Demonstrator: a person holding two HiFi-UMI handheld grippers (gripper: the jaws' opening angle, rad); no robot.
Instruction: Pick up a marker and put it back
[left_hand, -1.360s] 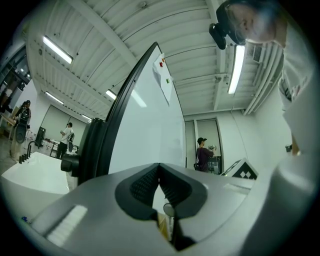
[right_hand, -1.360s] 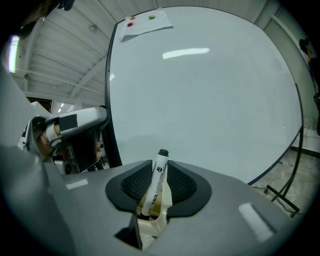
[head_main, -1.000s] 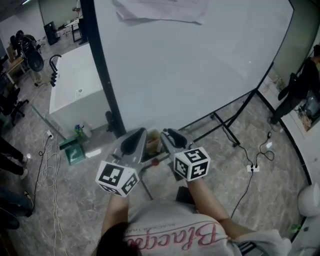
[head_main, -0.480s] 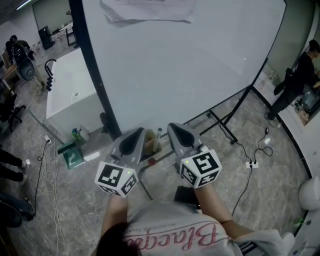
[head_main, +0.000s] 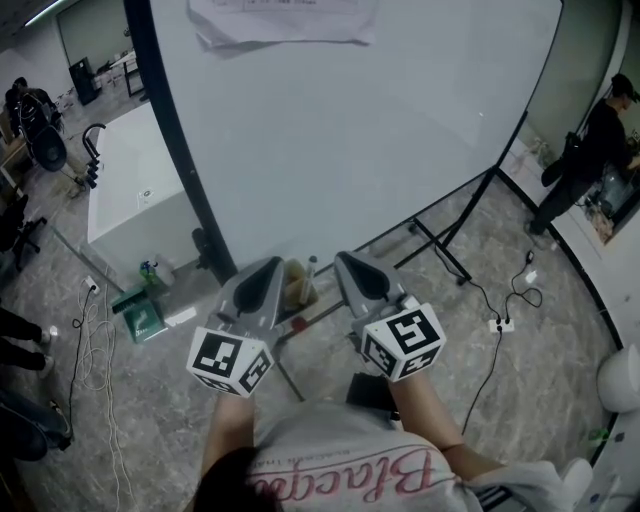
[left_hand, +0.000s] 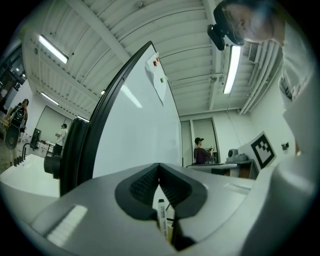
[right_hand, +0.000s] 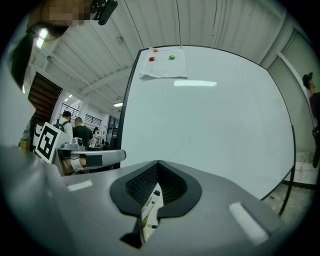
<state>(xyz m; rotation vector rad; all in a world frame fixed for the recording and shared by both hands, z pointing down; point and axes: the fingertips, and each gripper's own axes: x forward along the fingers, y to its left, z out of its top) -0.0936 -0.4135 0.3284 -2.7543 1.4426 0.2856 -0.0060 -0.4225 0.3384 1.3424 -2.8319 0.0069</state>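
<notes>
The right gripper (right_hand: 158, 163) has its smooth grey jaws pinched together. Its ribbed black pads nip a slim white marker (right_hand: 150, 204) with a dark cap, held roughly upright, I'd guess so it lifts cleanly from the tan box (head_main: 297, 285) just below. The left gripper (left_hand: 159, 166), its jaws likewise together, waits alongside, before the glossy whiteboard (head_main: 380, 130).

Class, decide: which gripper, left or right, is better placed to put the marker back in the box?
Right, most likely. The right gripper is shut on the marker, close to the box. The left gripper, jaws together, sits beside the box and seems to grip no marker.
</notes>
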